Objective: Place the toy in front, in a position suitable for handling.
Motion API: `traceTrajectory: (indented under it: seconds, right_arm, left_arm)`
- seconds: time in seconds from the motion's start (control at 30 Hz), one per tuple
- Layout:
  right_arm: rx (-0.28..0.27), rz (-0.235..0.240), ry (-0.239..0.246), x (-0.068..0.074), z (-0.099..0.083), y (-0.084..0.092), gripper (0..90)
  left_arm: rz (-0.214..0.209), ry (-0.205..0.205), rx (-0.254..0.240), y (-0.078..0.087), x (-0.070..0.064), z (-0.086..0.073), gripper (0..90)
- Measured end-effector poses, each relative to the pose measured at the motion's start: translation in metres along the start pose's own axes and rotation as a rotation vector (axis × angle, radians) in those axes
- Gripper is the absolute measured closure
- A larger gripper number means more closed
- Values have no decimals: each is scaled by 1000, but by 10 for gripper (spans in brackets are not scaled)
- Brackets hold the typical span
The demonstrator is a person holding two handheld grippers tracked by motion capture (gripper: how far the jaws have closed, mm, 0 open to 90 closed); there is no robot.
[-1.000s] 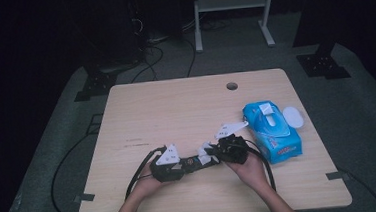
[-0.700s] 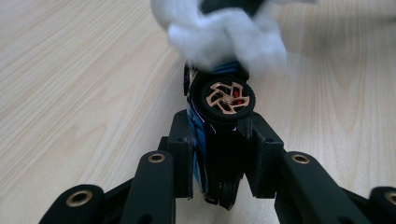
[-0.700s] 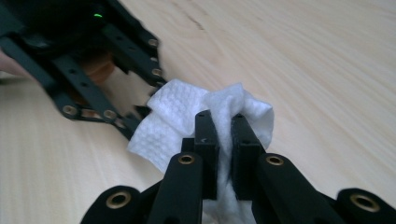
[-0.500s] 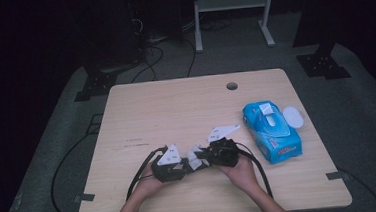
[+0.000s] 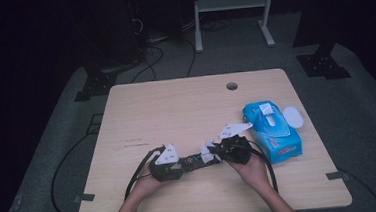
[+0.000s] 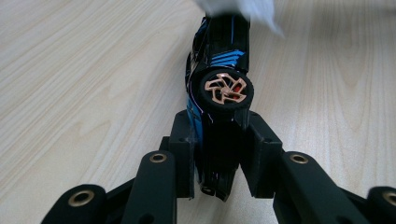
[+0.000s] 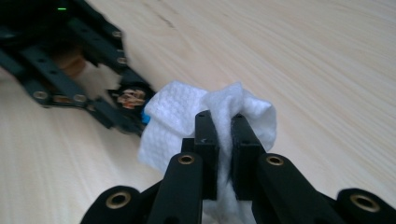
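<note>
Left gripper (image 5: 192, 162): lowest on the table, near its front edge, lying nearly level and aimed toward the right gripper. Its jaws are clamped on the tail of the toy car, which holds the car steady while the other hand works on it.

Toy car (image 6: 219, 79): a black car with blue stripes, pinched from both sides between the left pads (image 6: 184, 140). It lies on its side, one wheel (image 6: 226, 88) with a copper hub facing the left gripper view. Turned like this, the body and nose stay bare for cleaning; only the tail is covered by the pads.

Wipe (image 7: 187, 116): a crumpled white wet wipe, pressed against the car's far end, where it shows as a white blur at the top of the left gripper view. Bunching it gives a thick pad to rub with.

Right gripper (image 7: 223, 126): just past the car, facing the left one. Its jaws are together on a fold of the wipe, gripped mid-sheet so that loose cloth hangs round the tips and meets the car first.

Step in hand: most likely wiping the car's front; the two grippers meet nose to nose so one braces against the other's push.

Wipes pack (image 5: 272, 129): blue, flat on the table just right of the right hand, close enough for a fresh sheet.

Lid (image 5: 292, 117): the pack's white flap lies folded open to the side.

Table (image 5: 176, 107): pale wood, bare beyond the grippers, with a cable hole (image 5: 232, 86) near the far edge.
</note>
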State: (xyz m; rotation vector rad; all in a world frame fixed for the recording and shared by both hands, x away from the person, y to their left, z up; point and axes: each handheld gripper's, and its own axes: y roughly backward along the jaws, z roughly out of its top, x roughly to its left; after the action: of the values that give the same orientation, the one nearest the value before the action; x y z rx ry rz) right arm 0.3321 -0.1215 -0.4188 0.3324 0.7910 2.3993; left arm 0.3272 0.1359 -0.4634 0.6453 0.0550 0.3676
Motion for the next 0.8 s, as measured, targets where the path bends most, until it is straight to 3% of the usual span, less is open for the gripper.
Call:
traceTrajectory:
  seconds: [0.07, 0.17, 0.23, 0.4, 0.47, 0.57, 0.67, 0.8]
  right_arm:
    - [-11, 30, 28, 11, 2, -7, 832]
    - [5, 40, 62, 16, 6, -9, 832]
    - [10, 27, 46, 9, 5, -6, 832]
    - [19, -76, 14, -13, -3, 10, 832]
    - [6, -57, -20, -16, -6, 11, 832]
    - [-8, -17, 1, -9, -5, 6, 831]
    - [2, -14, 16, -8, -3, 5, 831]
    - [-13, -22, -72, -26, -10, 13, 831]
  left_arm:
    - [-1, 0, 0, 0, 0, 0, 684]
    - [-3, 5, 2, 1, 1, -1, 685]
    - [0, 1, 2, 2, 2, -1, 688]
    - [11, 4, 2, 3, 2, -1, 698]
    - [12, 1, 4, 3, 2, -1, 698]
    - [11, 2, 5, 3, 2, -1, 698]
    - [8, 4, 4, 4, 3, -2, 699]
    - [10, 7, 1, 4, 3, -2, 702]
